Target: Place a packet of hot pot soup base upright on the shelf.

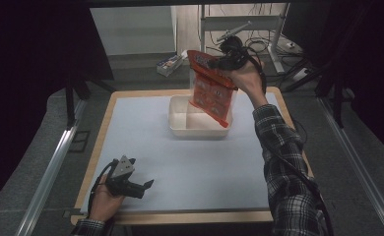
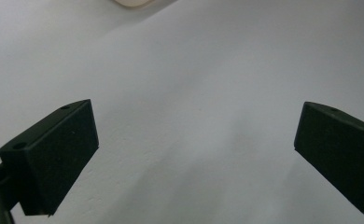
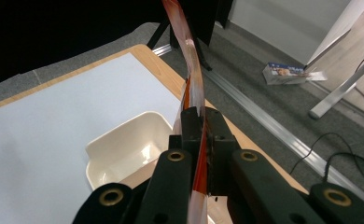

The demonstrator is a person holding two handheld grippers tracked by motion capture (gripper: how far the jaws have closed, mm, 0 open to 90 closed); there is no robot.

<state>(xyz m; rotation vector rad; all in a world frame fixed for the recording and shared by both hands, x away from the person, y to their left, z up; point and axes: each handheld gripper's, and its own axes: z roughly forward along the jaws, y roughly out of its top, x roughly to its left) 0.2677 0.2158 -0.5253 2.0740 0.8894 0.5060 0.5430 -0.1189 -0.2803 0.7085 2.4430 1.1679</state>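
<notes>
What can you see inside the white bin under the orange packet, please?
The white bin shows a bare cream floor at its left and nothing lying there. The orange packet, clamped in the right tongs, hangs over its right side and covers that part.

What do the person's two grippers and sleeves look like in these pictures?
Both grippers are black. The left gripper carries a grey three-cornered plate on top, and its two jaws are blocky black wedges with small round holes. The right gripper has brass-coloured rings around its pivot holes, seen in the right gripper view, and a black cable trails from it along the arm. The sleeves are a dark and white plaid.
</notes>
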